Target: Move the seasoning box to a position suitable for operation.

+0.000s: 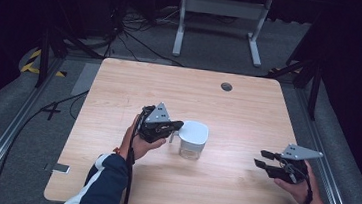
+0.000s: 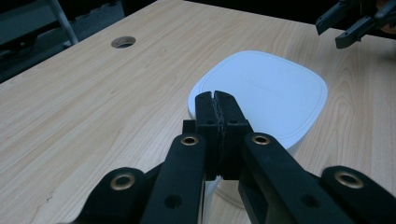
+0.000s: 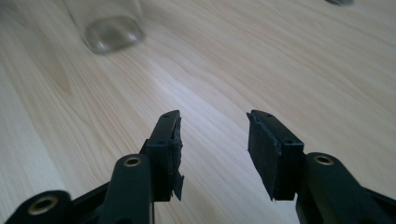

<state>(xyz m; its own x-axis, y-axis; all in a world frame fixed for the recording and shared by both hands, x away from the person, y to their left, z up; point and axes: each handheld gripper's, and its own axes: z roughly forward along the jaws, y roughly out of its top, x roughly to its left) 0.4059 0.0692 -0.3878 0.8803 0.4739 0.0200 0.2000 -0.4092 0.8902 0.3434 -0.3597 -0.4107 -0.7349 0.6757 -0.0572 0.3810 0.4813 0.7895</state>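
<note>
Obs.: jar (image 1: 192,149) with white lid (image 1: 195,132) stands on the table (image 1: 170,86). The lid is on and sits flat.

Left claw (image 1: 177,127): jaws pressed together, with no gap visible in the left gripper view (image 2: 215,95). The tips sit at the near rim of the lid (image 2: 266,88), with the clear jar wall just below and ahead of them. Cannot tell whether something thin, such as a tab or handle on the jar's side, is pinched between the pads, or whether the closed tips merely rest against the rim.

Right claw (image 1: 262,159): jaws about half open and empty (image 3: 212,123), with bare table beneath. The jar (image 3: 112,28) is well ahead of it and off to one side, not touching.

Step (judgement): the left claw is bracing or holding the jar at its rim while the right stands off, free. The lid has not been worked yet.

Next (judgement): bring the right claw across to the far side of the lid. Its jaws look too narrow for the lid's full width, so it should take the edge rather than span it. The left must keep the jar from sliding or tipping.
</note>
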